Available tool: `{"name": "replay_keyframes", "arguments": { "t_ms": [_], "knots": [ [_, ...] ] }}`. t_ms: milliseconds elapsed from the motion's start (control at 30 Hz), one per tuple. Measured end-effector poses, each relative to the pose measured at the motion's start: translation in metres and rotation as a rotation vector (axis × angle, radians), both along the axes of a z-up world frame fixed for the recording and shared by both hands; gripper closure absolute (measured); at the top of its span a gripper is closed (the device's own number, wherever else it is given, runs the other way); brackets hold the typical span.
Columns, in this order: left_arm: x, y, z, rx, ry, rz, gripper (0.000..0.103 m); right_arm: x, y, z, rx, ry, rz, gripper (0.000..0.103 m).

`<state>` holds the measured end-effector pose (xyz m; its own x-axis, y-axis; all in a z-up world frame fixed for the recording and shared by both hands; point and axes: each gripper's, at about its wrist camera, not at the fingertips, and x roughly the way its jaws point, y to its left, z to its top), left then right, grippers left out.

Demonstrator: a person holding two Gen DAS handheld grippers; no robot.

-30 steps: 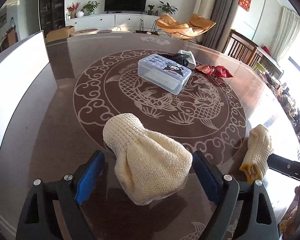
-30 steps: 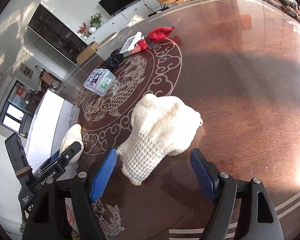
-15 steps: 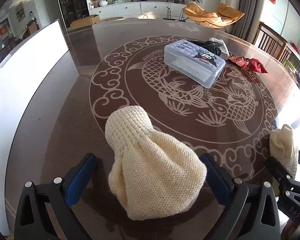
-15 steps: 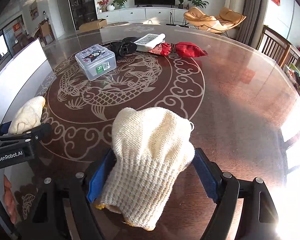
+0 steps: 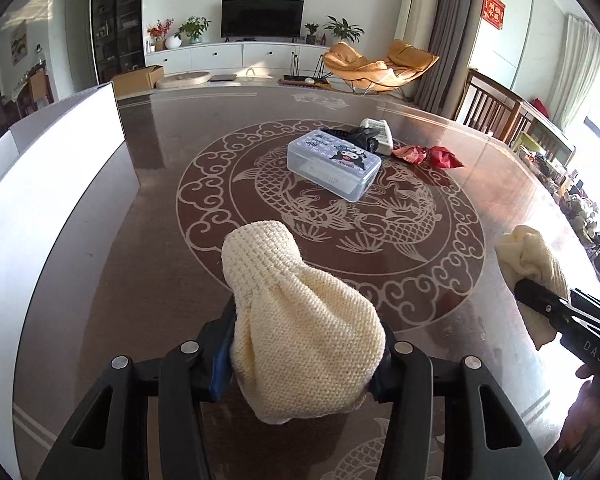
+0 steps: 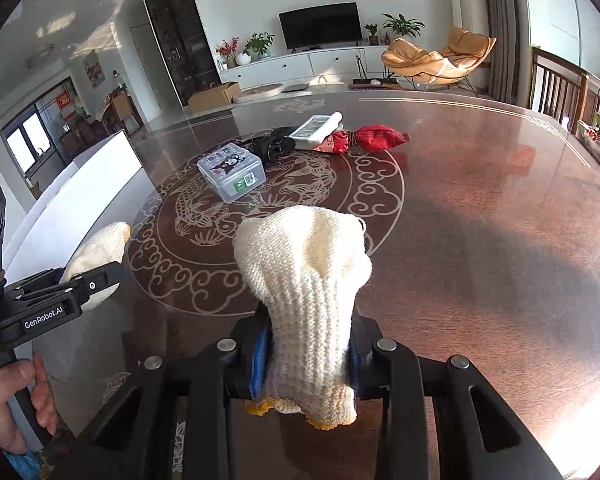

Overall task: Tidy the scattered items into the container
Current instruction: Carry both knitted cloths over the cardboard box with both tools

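Left gripper point(image 5: 304, 356): its blue-padded fingers point(image 5: 220, 364) are closing on a cream knitted cotton glove point(image 5: 296, 320), which sits bunched between them, its closed end pointing toward the fish medallion point(image 5: 328, 216).
Right gripper point(image 6: 308, 354): its fingers point(image 6: 260, 356) are closing on the ribbed cuff of a second cream knitted glove with a yellow hem point(image 6: 308, 280); the pads press the cuff narrow and the palm part stands up beyond them.
Bench point(image 6: 480, 208): a dark brown glossy round top with a pale inlaid fish medallion at its middle.
Container point(image 5: 334, 164): a clear lidded plastic box with a cartoon sticker, lying on the medallion, on its far part, well apart from both gloves.
Behind the container: a black bundled thing point(image 6: 272, 146), a white flat device with a grey grille point(image 6: 318, 130) and a red crinkled wrapper point(image 6: 364, 138), all at the medallion's far rim.
Glove positions: each is held at the medallion's near rim, one to either side.
White panel point(image 5: 48, 184): stands along the bench edge, left of the medallion.
Person's hand point(image 6: 12, 404): wraps the handle of the left gripper, seen from the right wrist.
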<state>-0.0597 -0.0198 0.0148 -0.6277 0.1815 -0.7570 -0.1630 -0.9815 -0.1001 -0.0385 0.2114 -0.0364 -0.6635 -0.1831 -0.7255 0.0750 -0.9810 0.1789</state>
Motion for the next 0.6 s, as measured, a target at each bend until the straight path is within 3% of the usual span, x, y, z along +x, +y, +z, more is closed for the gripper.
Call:
{"name": "replay_keyframes", "arguments": {
  "t_ms": [167, 267, 433, 600],
  "knots": [
    [0.018, -0.011, -0.001, 0.052, -0.048, 0.009, 0.052, 0.006, -0.019, -0.015, -0.011, -0.061, 0.037, 0.071],
    [0.034, -0.024, 0.009, 0.069, -0.035, 0.022, 0.052, 0.015, -0.038, -0.011, -0.023, -0.06, 0.076, 0.071],
    [0.055, -0.075, 0.054, 0.092, 0.052, 0.085, 0.052, 0.007, -0.099, 0.019, 0.006, -0.014, 0.22, 0.071],
    [0.063, -0.162, 0.098, 0.094, 0.126, 0.204, 0.052, -0.014, -0.185, 0.068, 0.01, 0.064, 0.401, 0.071]
  ]
}}
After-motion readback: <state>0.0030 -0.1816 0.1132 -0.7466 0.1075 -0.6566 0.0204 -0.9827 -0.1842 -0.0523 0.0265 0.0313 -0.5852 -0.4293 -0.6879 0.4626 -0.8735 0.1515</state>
